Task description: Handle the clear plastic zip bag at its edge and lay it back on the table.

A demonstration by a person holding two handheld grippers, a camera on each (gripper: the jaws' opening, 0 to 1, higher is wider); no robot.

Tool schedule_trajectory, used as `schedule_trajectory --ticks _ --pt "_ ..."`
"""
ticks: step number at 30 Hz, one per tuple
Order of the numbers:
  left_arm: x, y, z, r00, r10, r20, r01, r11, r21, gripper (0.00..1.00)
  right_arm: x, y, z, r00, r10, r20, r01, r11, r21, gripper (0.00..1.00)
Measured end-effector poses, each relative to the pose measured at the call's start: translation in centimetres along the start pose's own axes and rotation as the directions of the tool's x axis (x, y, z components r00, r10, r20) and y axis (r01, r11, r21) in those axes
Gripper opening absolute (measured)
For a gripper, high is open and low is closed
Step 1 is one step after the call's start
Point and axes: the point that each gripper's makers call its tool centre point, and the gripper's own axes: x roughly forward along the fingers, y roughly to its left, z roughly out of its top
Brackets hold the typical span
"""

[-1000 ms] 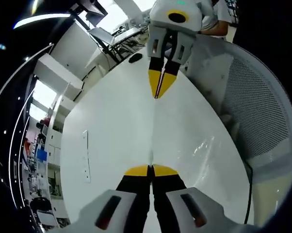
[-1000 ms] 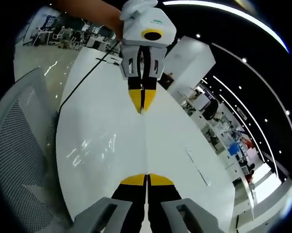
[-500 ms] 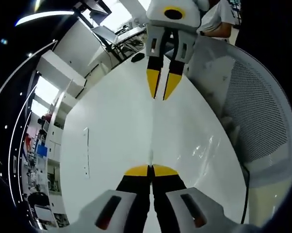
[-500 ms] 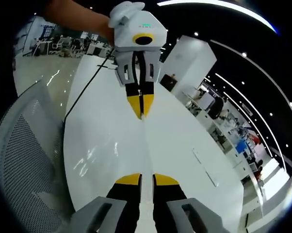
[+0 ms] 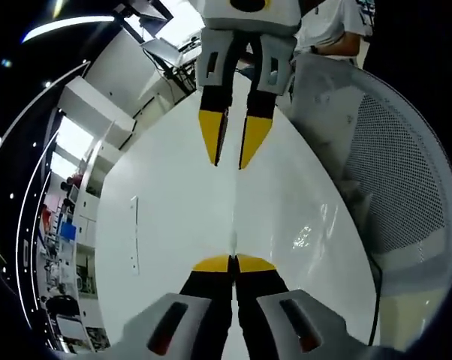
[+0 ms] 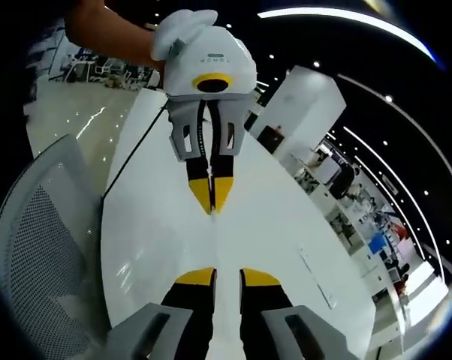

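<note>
— Biggest first?
— White table (image 5: 173, 225), mesh chair (image 5: 395, 172) just beside.
— Then?
— Left gripper (image 5: 233, 262) pressed together, pinching the clear plastic zip bag (image 5: 234, 232) at its thin edge. Right gripper (image 6: 227, 276) spread apart, facing it.
— And the bag?
— Runs over the table between both grippers, faintly glinting.

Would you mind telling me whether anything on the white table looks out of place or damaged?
Nothing stands out. The clear plastic zip bag lies flat on the white table, its film glinting, with no tear or spill that I can make out.
</note>
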Motion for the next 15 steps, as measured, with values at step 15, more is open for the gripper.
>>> schedule_trajectory --ticks 15 --pt "-0.3 -0.7 1.4 1.000 0.007 0.003 -0.007 1.000 0.011 0.00 0.8 1.2 1.7 0.998 0.045 0.033 -0.044 0.998 -0.037 0.10"
